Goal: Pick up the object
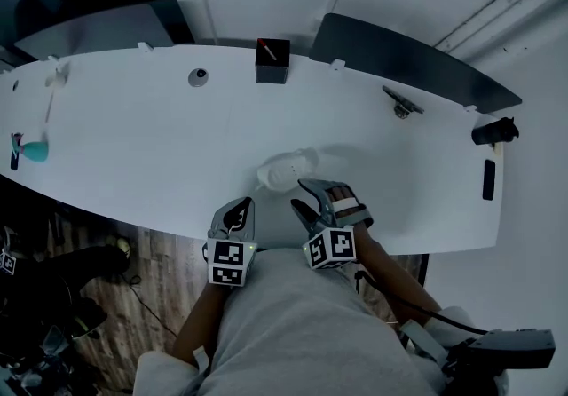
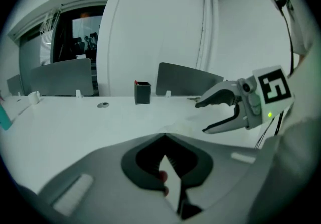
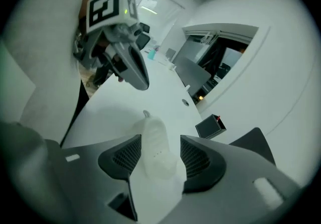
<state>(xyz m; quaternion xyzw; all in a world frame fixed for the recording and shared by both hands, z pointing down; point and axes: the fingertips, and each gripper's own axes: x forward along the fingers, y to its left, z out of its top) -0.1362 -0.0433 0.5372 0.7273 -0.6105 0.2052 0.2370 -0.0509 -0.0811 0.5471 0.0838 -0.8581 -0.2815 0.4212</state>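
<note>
A pale, translucent white shoe-shaped object (image 1: 286,170) lies on the white table (image 1: 133,146) near its front edge. My right gripper (image 1: 306,194) reaches down at the object's near end. In the right gripper view the object (image 3: 155,145) lies between the two dark pads of that gripper (image 3: 158,150). A gap shows on each side, so the jaws are open. My left gripper (image 1: 238,208) hovers just left of it over the table edge, shut and empty. The left gripper view shows its jaws (image 2: 165,140) closed, with the right gripper (image 2: 205,115) off to its right.
A black box (image 1: 272,61) with a red pen in it stands at the table's back edge, beside a small round disc (image 1: 198,76). A dark clamp (image 1: 401,103) and a black phone (image 1: 489,179) lie to the right. A teal item (image 1: 34,151) lies far left.
</note>
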